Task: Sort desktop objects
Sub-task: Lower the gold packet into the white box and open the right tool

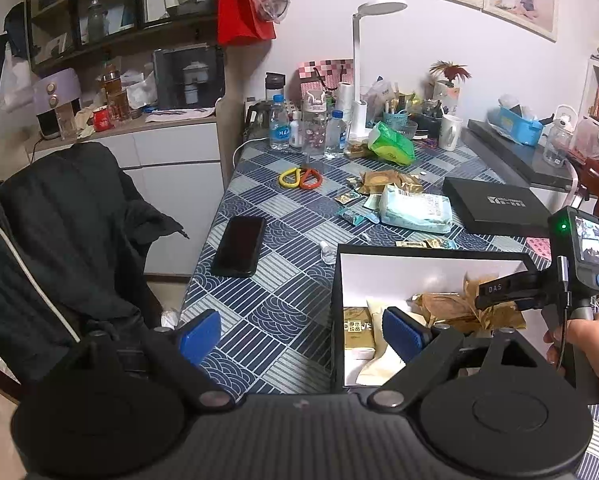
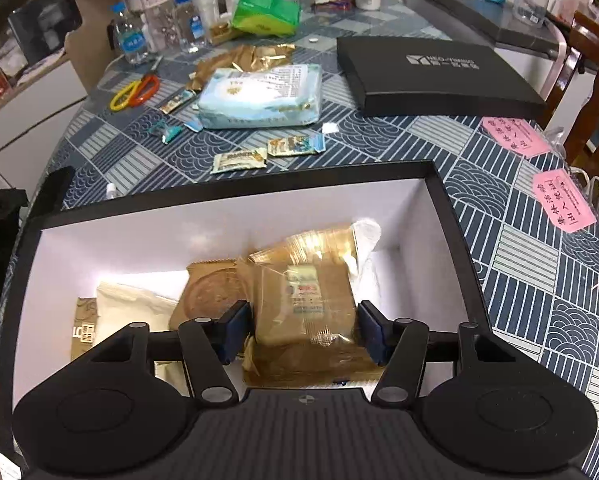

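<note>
A black box with white inner walls (image 2: 235, 196) stands at the table's near edge; it also shows in the left wrist view (image 1: 431, 250). It holds several gold and cream snack packets. My right gripper (image 2: 303, 332) is inside the box with its jaws wide apart on either side of a gold packet (image 2: 307, 292) that lies on the pile; the pads do not press it. My left gripper (image 1: 301, 336) is open and empty, above the table at the box's left wall. Loose candy packets (image 2: 239, 160) and a pale blue tissue pack (image 2: 263, 96) lie beyond the box.
The black box lid (image 2: 435, 76) lies at the right. Scissors (image 1: 301, 178), a phone (image 1: 239, 246), bottles (image 1: 279, 122), a green pack (image 1: 391, 144) and a lamp (image 1: 357, 64) are on the table. Pink notes (image 2: 563, 200) are at the right edge. A chair with a dark jacket (image 1: 71, 240) stands left.
</note>
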Motion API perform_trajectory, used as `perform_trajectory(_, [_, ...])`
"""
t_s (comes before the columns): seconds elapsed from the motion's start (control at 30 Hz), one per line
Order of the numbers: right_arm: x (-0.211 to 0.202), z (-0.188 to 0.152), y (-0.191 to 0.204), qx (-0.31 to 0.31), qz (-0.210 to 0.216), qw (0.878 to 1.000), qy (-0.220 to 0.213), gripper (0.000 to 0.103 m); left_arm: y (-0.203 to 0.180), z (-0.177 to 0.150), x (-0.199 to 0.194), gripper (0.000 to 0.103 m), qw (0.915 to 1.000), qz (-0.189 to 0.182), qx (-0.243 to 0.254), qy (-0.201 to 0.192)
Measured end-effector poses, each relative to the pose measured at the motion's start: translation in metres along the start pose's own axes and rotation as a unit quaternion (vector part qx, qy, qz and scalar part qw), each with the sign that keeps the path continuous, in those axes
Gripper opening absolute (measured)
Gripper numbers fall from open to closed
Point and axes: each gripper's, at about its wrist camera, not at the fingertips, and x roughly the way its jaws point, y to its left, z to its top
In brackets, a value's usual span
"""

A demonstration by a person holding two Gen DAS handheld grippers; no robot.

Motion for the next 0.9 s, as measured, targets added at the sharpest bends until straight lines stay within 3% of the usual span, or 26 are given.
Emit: perform_trajectory(0.9, [0.032, -0.012, -0.004, -0.014, -0.026, 0.999, 0.042, 0.063, -0.008, 0.0, 0.005, 0.103, 0.9998, -0.008, 0.005, 0.015])
